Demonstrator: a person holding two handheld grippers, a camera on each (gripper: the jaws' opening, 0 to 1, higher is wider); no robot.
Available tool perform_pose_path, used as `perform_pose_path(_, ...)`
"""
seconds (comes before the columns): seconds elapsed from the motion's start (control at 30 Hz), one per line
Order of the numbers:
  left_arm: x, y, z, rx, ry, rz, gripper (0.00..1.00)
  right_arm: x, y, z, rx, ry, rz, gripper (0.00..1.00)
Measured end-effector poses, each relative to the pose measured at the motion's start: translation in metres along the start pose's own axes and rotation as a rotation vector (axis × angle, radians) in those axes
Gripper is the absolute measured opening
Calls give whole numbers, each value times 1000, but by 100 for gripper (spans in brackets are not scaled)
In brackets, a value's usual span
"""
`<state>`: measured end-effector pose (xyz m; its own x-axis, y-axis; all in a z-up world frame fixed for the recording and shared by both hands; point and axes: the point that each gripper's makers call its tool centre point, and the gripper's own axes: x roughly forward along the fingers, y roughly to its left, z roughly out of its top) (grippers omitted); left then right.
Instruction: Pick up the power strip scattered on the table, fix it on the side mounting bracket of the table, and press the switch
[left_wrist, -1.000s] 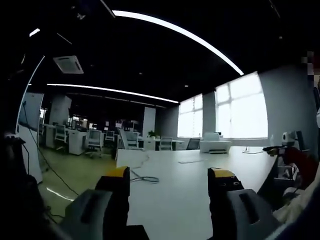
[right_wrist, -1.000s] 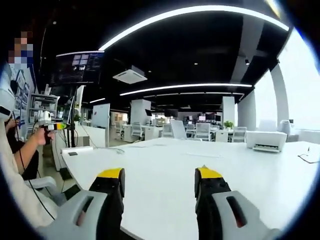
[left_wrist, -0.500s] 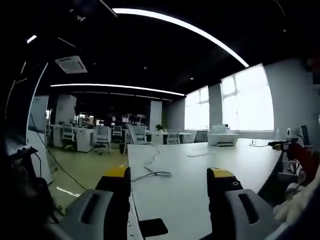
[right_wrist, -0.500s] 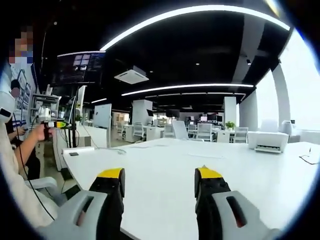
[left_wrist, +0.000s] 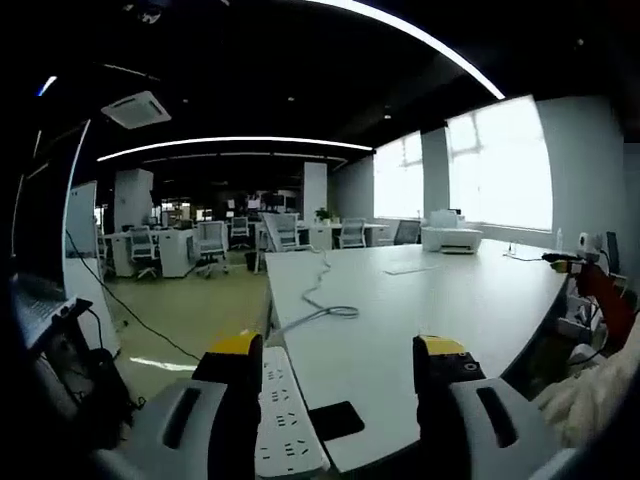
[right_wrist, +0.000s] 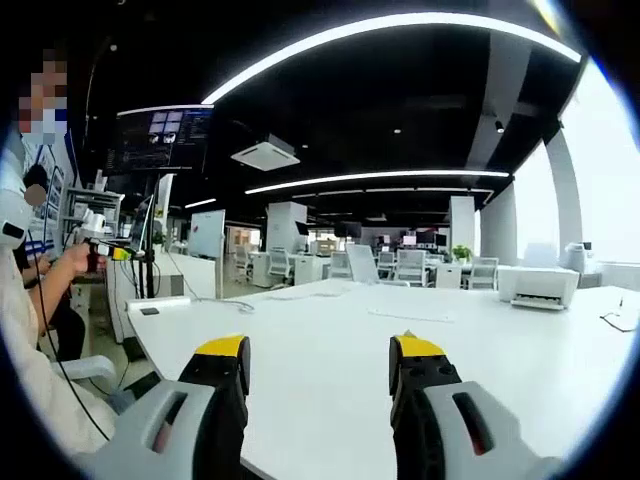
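- In the left gripper view, we are looking along a long white table (left_wrist: 440, 300) whose near corner is sitting just ahead of the left gripper (left_wrist: 340, 365); the table's left edge is running away toward open green floor (left_wrist: 190, 320) and rows of office desks and chairs.
- The white power strip (left_wrist: 283, 420) is lying along that left edge, close to the corner, its sockets facing up. It is showing just inside the left jaw, low in the view, and we cannot tell whether the jaw is touching it.
- Its cable (left_wrist: 318, 300) is trailing away across the tabletop in a loose loop toward the far end.
- A small black rectangle (left_wrist: 335, 420) is lying flat on the table just beside the strip, between the jaws.
- The left gripper is standing wide, its yellow-tipped jaws well apart and gripping nothing.
- A white printer (left_wrist: 450, 237) is sitting at the far right of the table, under bright windows.
- In the right gripper view, we are facing a broad stretch of the white table (right_wrist: 330, 340), its near edge curving below the jaws.
- The right gripper (right_wrist: 318, 375) is also standing wide above that surface, its jaws apart and holding nothing.
- A person's hand (right_wrist: 72, 262) at the left is holding another gripper device, well apart from the right gripper.
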<state>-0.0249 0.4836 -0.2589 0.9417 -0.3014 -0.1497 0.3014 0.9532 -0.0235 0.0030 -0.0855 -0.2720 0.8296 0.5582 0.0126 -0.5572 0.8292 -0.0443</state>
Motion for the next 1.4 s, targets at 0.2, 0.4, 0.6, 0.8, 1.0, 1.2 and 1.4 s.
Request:
perform_pose_path(0.2,-2,15,-12,3,96,15,63,2,2,-1,1,1,3,52)
perform_pose_path(0.4,-2,24,-19,6,164,8,61,4,4,-2,1,3,8,52)
perform_pose_path(0.6,-1,32,-37,53,274,-5,58,5,5,-1,4,-4,13,52)
perform_pose_path(0.8,-1,39,-49,75,331,4,59,6,7,-3,11,-12,16,52)
perform_pose_path(1.0,-2,41,-57,105,382,-38,55,5,7,-2,20,-20,21,52)
perform_pose_path(1.2,-1,40,-71,102,449,-95,55,3,6,-2,24,-28,19,52)
perform_pose_path(1.4,0,43,-84,131,515,-118,55,2,6,-2,23,-26,17,51)
